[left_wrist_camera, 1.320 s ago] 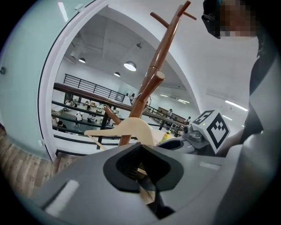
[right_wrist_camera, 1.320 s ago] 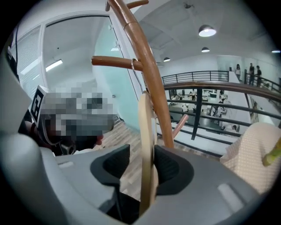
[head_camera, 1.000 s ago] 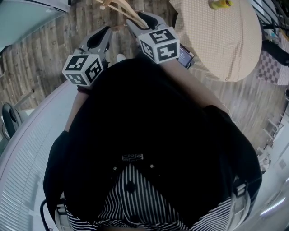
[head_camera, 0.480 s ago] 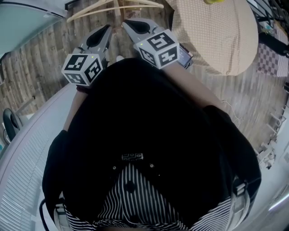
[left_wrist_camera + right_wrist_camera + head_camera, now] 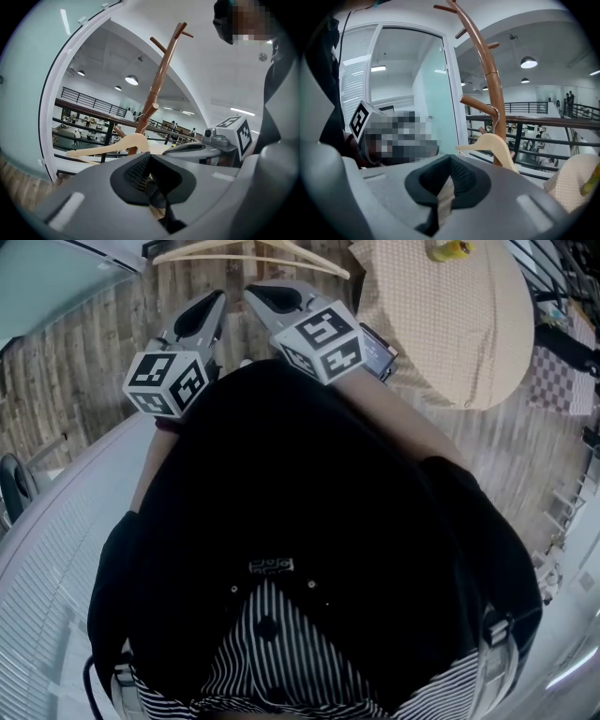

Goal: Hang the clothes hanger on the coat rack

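A pale wooden clothes hanger (image 5: 494, 143) hangs by its metal hook from a low peg of the brown coat rack (image 5: 490, 79). In the head view the hanger (image 5: 248, 256) lies level just beyond both gripper tips. My left gripper (image 5: 214, 298) and right gripper (image 5: 253, 292) sit side by side in front of it, apart from it. Both are shut with nothing between the jaws. From the left gripper view the hanger (image 5: 112, 146) and the rack (image 5: 157, 89) stand ahead, past the closed jaws (image 5: 151, 185). The right gripper (image 5: 443, 197) shows the same closed jaws.
A round table with a beige checked cloth (image 5: 450, 315) stands to the right, with a yellow object (image 5: 452, 249) on it and a dark device (image 5: 377, 348) by its edge. A glass wall (image 5: 47, 277) is at the left. A railing (image 5: 534, 124) runs behind the rack.
The hanger, tilted at the right gripper's tip a second ago, now hangs level and free. Both grippers have drawn slightly back from it.
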Tool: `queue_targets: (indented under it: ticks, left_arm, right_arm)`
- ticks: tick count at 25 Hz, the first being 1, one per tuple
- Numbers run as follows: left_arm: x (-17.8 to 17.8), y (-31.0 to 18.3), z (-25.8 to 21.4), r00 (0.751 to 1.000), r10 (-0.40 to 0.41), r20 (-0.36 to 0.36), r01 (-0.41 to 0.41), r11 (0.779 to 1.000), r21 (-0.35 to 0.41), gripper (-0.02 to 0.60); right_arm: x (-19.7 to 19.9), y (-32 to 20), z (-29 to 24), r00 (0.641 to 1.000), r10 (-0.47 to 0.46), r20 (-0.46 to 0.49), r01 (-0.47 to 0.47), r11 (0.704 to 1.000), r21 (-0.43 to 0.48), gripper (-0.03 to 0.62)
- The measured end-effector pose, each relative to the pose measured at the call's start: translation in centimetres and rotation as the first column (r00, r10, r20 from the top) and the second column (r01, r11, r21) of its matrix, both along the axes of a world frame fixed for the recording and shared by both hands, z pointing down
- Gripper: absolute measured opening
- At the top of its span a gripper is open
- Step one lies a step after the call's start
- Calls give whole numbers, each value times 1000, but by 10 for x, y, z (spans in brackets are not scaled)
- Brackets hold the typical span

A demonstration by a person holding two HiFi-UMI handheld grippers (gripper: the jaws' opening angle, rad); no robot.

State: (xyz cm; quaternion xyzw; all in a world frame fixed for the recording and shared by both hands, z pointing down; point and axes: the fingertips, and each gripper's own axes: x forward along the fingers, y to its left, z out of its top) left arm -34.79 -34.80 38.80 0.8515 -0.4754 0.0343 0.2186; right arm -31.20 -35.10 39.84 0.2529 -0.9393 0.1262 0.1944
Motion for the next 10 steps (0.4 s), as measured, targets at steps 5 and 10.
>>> queue_targets:
  ticks: [5, 10]
  left_arm:
    - [6, 0, 7, 1000, 25, 6, -25, 1000, -4, 3]
    - [15, -2, 10, 999, 36, -2, -36, 999, -9, 3]
  right_arm:
    - [-5, 2, 3, 999, -32, -2, 32, 999, 3, 2]
    - [7, -1, 10, 1000, -16, -2, 16, 1000, -14, 2]
